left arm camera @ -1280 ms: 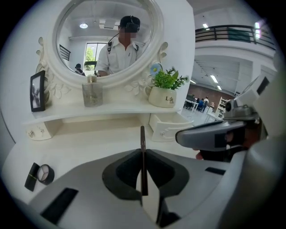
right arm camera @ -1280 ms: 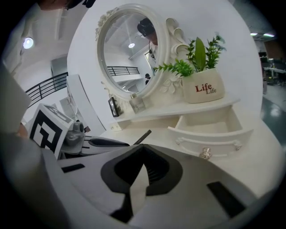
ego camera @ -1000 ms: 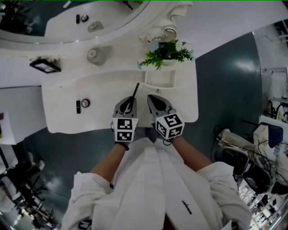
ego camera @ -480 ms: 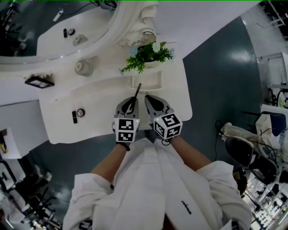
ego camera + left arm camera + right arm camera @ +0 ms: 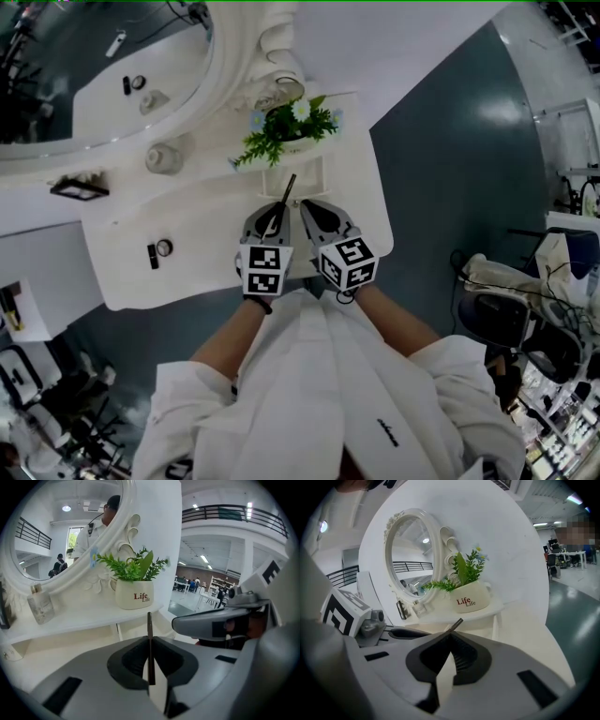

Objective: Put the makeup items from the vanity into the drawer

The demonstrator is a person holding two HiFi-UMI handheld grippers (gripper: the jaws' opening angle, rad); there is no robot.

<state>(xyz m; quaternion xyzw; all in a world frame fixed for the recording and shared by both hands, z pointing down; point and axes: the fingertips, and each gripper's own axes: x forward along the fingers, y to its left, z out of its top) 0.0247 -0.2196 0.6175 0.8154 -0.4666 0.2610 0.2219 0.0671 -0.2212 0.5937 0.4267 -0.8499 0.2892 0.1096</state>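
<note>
My left gripper [image 5: 273,210] [image 5: 150,639] is shut on a thin dark makeup pencil [image 5: 285,192] [image 5: 149,625], which sticks out forward past the jaw tips towards the potted plant [image 5: 282,127]. Close beside it on the right, my right gripper [image 5: 308,206] [image 5: 450,636] is shut with nothing between its jaws; the pencil's tip [image 5: 457,623] shows just beyond them. Both hover over the right part of the white vanity [image 5: 206,272]. A small black lipstick [image 5: 153,256] and a round compact [image 5: 165,247] lie on the vanity's left part.
A white pot marked "Life" [image 5: 134,594] stands on a raised shelf [image 5: 84,618] by the oval mirror [image 5: 103,75]. A small bottle [image 5: 164,157] and a black frame [image 5: 80,187] stand further left. Dark floor [image 5: 450,159] lies right of the vanity.
The view has swung, so the vanity sits further left and more turned. Both grippers, pencil still held, are now closer to the shelf under the plant.
</note>
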